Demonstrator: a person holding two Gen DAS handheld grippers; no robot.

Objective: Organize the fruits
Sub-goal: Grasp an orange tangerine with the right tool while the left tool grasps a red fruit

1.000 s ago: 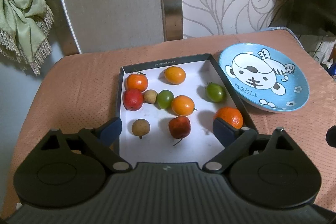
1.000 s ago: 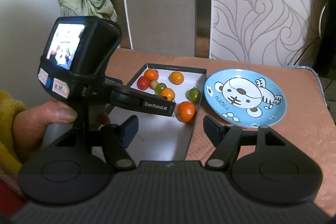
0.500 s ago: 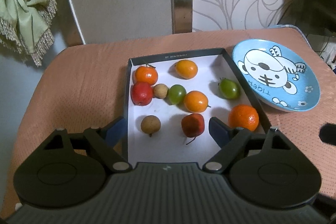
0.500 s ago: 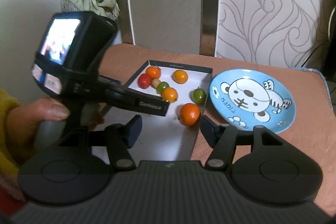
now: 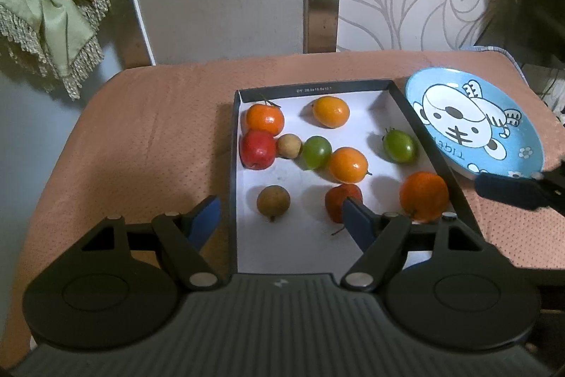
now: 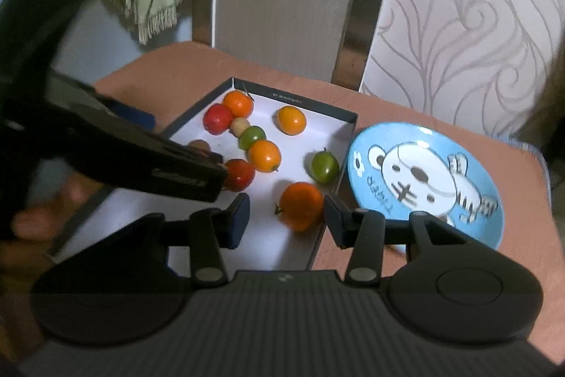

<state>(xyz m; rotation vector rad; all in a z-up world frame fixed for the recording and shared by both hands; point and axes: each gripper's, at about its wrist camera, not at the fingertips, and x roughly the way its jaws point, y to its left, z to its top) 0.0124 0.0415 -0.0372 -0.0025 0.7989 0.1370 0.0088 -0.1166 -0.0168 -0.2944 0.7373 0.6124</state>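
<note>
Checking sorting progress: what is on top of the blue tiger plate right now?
No fruit lies on the round blue tiger plate; its near rim is hidden behind the right gripper.

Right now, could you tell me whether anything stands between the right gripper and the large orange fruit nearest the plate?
Nothing visible does. The right gripper is closing its jaws with the large orange fruit just ahead of them, not yet touched. The box wall runs beside its right finger.

Nine small fruits [image 5: 348, 164], orange, red, green and brown, are scattered loose in a white-floored black tray [image 5: 232, 186] beside a blue plate [image 5: 529, 136]
</note>
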